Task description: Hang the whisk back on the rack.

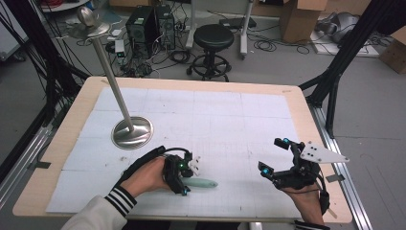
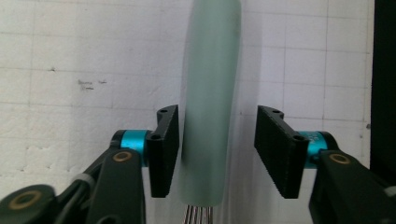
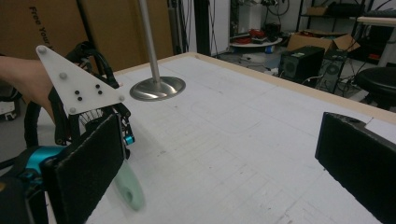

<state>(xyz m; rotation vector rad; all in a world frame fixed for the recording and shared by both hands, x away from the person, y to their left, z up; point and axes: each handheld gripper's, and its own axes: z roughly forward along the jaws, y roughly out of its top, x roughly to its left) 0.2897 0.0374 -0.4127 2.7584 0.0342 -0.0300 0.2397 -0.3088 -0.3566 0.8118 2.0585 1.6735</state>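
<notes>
- A steel stand (image 1: 131,132) sits on the left part of the table (image 1: 297,112), its round base flat on the white mat and its pole leaning up and away to the far left. It is well clear of both hands.
- The left gripper (image 1: 186,178) is low over the near-left part of the mat, and a pale green handle (image 1: 203,183) lies on the mat there, sticking out from the jaws toward the table's middle.
- In the left gripper view the handle (image 2: 210,102) runs straight along the line of the jaws, between them. The left jaw is touching or all but touching its side, while the right jaw stands off with a plain gap, so the jaws are part open and not clamped.
- Thin metal wires show at the handle's near end, so it looks like a whisk, though the head is hidden.
- Judged from this, closing needs no turn of the wrist, only a squeeze across the handle's width.
- The middle and far mat are bare, giving free room to lift or carry.
- The right gripper (image 1: 282,160) is held above the near-right part of the table, jaws wide apart with nothing between them, well apart from the handle.
- The left hand is much the nearer one.
- The table's near edge is close behind both hands.
</notes>
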